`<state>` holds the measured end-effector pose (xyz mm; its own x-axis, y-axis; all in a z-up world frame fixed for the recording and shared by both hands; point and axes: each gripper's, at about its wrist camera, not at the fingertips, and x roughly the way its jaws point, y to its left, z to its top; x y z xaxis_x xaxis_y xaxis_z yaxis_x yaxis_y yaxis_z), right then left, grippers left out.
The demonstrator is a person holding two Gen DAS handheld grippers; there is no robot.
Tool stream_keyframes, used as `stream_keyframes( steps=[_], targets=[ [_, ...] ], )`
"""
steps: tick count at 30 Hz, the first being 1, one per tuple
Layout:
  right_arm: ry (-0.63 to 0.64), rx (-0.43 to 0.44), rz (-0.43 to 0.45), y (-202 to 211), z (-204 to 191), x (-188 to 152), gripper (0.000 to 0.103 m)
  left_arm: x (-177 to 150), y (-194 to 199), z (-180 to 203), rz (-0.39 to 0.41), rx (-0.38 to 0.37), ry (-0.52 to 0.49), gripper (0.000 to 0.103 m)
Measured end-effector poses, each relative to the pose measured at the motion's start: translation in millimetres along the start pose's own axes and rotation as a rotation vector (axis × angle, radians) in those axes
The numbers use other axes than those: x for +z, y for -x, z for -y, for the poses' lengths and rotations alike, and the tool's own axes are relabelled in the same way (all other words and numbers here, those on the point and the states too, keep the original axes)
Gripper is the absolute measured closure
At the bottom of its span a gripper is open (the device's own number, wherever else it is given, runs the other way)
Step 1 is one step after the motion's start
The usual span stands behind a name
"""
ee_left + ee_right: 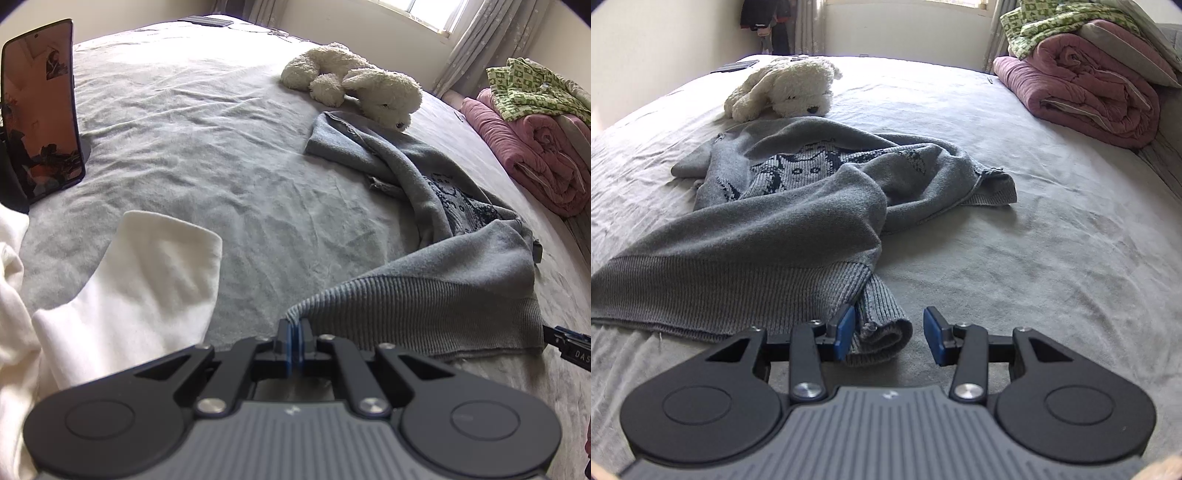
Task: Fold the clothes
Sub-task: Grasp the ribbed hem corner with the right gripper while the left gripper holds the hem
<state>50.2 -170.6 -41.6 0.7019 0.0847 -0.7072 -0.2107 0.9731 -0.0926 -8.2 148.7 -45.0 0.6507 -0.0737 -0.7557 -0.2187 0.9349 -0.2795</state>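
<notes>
Left gripper [295, 326] pinches the sweater [424, 295] hem; right gripper [889, 334] gapes around its cuff at 12 o'clock. Keep the hem taut, close squarely.

Both wrist cameras sit low over the bed [184, 147], facing its far side, sharing the grey sweater [783, 229].

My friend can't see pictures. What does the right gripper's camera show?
The open right gripper sits around a corner of a crumpled gray sweater on a bed. Behind the sweater lies a white stuffed dog, with folded blankets at the right.
</notes>
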Motion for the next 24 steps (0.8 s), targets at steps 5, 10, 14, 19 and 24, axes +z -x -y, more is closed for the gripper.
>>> stream_keyframes(
  steps=[5, 10, 14, 19, 24],
  targets=[
    [0.126, -0.067, 0.005, -11.0, -14.6, -5.9, 0.058, -1.0, 0.2, 1.9, 0.003, 0.006, -0.011, 0.099],
    [0.212, -0.08, 0.06, -17.3, -27.3, -9.4, 0.064, -2.9, -0.2, 6.8, 0.012, 0.024, -0.043, 0.1],
    [0.202, -0.099, 0.071, -18.3, -24.5, -9.5, 0.093, -4.5, -0.4, 12.7, 0.022, 0.045, -0.075, 0.1],
    [0.085, -0.175, 0.077, -5.3, 2.8, -8.1, 0.094, -8.5, 4.0, 18.1, 0.03, 0.049, -0.109, 0.1],
    [-0.033, -0.205, 0.103, 24.3, 34.7, -17.2, 0.095, -15.4, 12.7, 23.3, 0.023, 0.005, -0.13, 0.1]
  ],
)
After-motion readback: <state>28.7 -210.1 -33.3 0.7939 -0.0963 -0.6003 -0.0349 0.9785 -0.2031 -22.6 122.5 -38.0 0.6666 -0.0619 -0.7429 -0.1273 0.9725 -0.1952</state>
